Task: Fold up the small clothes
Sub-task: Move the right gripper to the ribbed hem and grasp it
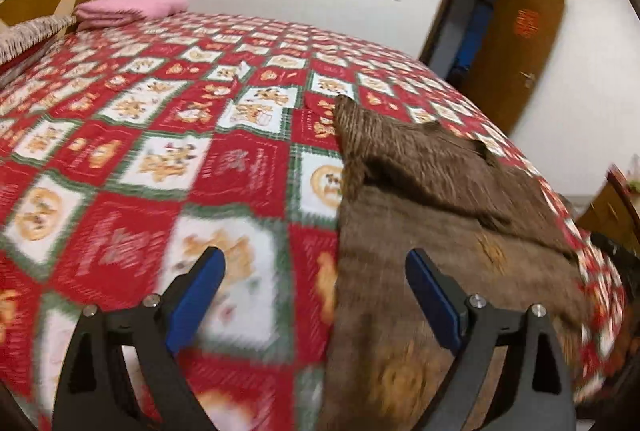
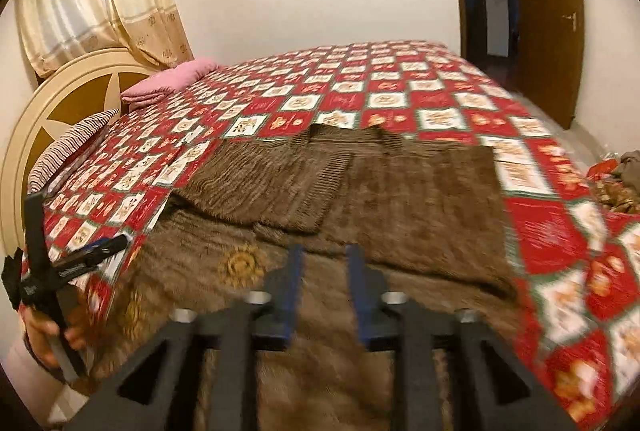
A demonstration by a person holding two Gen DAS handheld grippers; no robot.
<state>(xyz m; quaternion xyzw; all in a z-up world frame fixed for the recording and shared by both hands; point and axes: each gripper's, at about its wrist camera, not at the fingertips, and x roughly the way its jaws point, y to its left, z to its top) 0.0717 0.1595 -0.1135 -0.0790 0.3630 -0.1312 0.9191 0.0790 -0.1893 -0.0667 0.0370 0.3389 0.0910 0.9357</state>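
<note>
A brown knit sweater [image 2: 360, 191] lies flat on the bed, both sleeves folded in over its body; it also shows in the left wrist view [image 1: 432, 231]. My left gripper [image 1: 316, 263] is open wide and empty, hovering over the sweater's left edge near the hem. It appears from the side in the right wrist view [image 2: 92, 251], held in a hand. My right gripper [image 2: 326, 255] hangs above the sweater's lower middle. Its blue fingers stand a narrow gap apart and hold nothing.
The bed has a red and white patchwork quilt [image 2: 420, 91]. A pink folded cloth [image 2: 172, 79] and a striped pillow [image 2: 72, 147] lie by the round headboard [image 2: 60, 91]. A brown door [image 2: 548, 11] stands open at the right. More clothes [image 2: 624, 171] lie at the bed's right edge.
</note>
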